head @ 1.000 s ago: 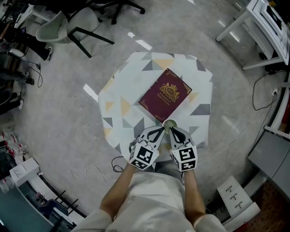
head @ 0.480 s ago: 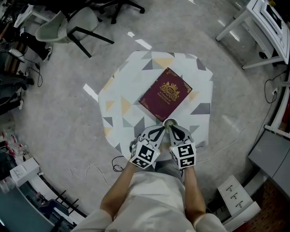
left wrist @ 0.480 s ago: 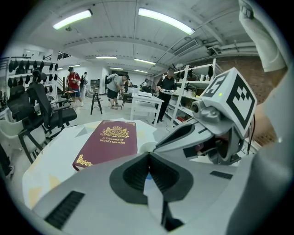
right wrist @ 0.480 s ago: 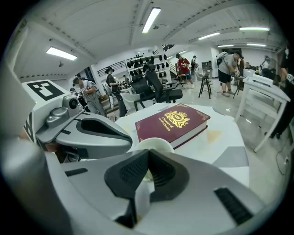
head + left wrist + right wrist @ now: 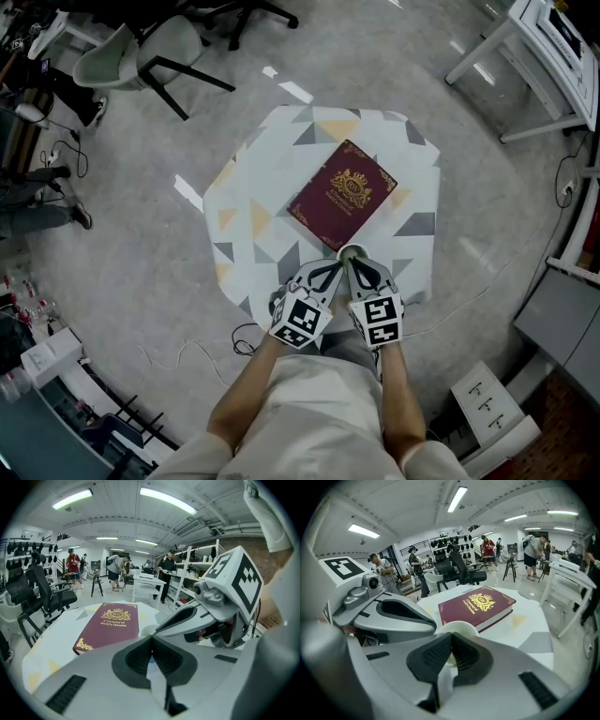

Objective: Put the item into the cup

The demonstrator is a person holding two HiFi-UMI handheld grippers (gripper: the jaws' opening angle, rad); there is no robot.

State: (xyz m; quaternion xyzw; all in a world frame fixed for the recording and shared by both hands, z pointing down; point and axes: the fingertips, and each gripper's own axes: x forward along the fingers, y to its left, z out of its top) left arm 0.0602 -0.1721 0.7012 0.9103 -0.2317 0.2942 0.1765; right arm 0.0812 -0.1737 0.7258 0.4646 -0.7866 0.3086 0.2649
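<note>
Head view | left gripper (image 5: 330,270): jaws pressed together, nothing gripped | small pale round cup (image 5: 352,253): on the geometric-patterned table (image 5: 253,225), at the near corner of the maroon gold-crested hardback book (image 5: 341,195), just ahead of both tips | right gripper (image 5: 360,269): jaws together, empty

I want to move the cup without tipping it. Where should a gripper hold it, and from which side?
Probably the near rim of the cup, from above, one jaw inside: it stands upright, mouth open, and the book lies close behind it.
</note>
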